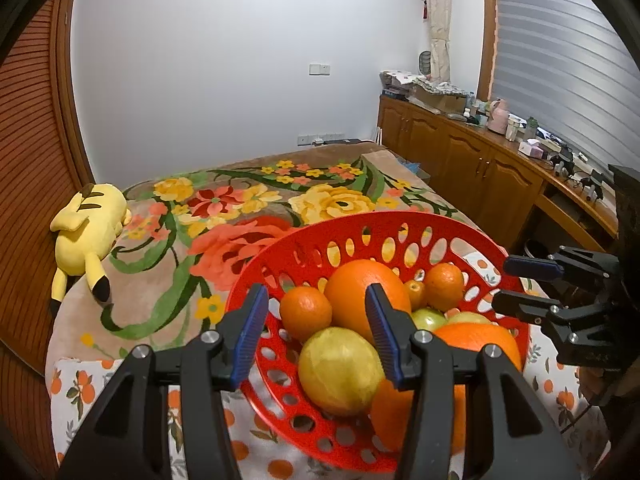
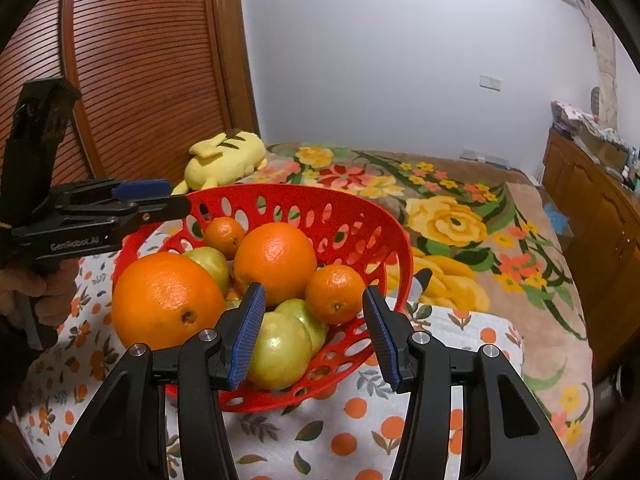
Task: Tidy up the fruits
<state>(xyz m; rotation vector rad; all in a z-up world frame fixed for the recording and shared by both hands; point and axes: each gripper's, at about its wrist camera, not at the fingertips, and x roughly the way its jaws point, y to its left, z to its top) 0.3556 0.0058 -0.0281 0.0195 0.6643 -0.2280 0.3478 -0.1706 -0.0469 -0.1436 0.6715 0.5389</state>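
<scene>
red perforated plastic basket (image 2: 372, 236) set on fruit-print cloth (image 2: 344, 440), oranges and yellow-green fruit heaped inside, so gathering is judged nearly done; left gripper (image 1: 316, 328) at its 9 o'clock rim, right gripper (image 2: 314, 330) at 5 o'clock; both part-open, nothing held.

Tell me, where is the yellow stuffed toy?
The yellow stuffed toy lies on the flowery blanket by the brown slatted door, far left in the left wrist view, beyond the red basket.

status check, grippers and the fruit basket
Left gripper open, empty, at the near rim. Right gripper open, empty. Red perforated plastic basket holds oranges and yellow-green fruit on the orange-print cloth. Nothing in the way.
</scene>
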